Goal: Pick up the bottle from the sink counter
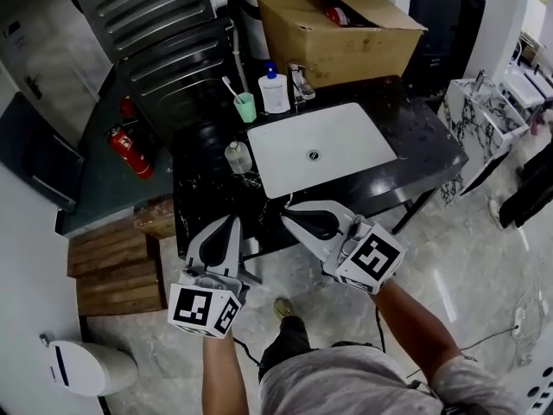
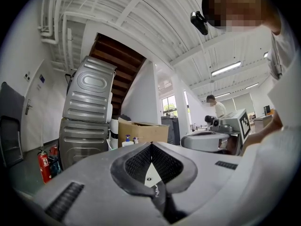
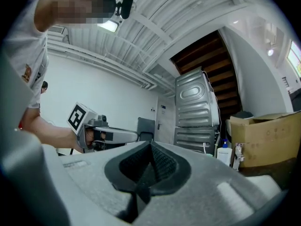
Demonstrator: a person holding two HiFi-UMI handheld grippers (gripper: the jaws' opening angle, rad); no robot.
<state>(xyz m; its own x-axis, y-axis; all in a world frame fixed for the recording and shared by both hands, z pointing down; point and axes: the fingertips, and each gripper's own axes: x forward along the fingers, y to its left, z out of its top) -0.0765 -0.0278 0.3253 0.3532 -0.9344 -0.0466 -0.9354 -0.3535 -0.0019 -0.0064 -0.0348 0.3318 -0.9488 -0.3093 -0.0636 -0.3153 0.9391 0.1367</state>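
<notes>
The sink counter point(image 1: 200, 199) runs across the head view ahead of the person, with the white basin point(image 1: 346, 132) set into its middle. Both grippers are held at the counter's near edge and point toward it. The left gripper point(image 1: 234, 220) has its jaws fully closed, pad against pad, with nothing between them; the left gripper view confirms this. The right gripper point(image 1: 287, 217) is likewise closed and empty, its tips at the basin's near-left corner. Two bottles stand on the counter. The pump bottle point(image 1: 274, 90) is at the back by the faucet point(image 1: 301, 81), beside a green cup point(image 1: 246, 107). The small clear bottle point(image 1: 238, 156) stands on the bare strip just left of the basin and is judged to be the one to pick up, being the nearer. It stands upright, long axis vertical, straight ahead of the left gripper's tips and only slightly to their right. From the right gripper it lies forward and to the left. The left gripper is therefore the better placed. Its jaws must be opened before the approach and closed across the bottle's body from the sides. The height of either gripper above the counter cannot be determined.
</notes>
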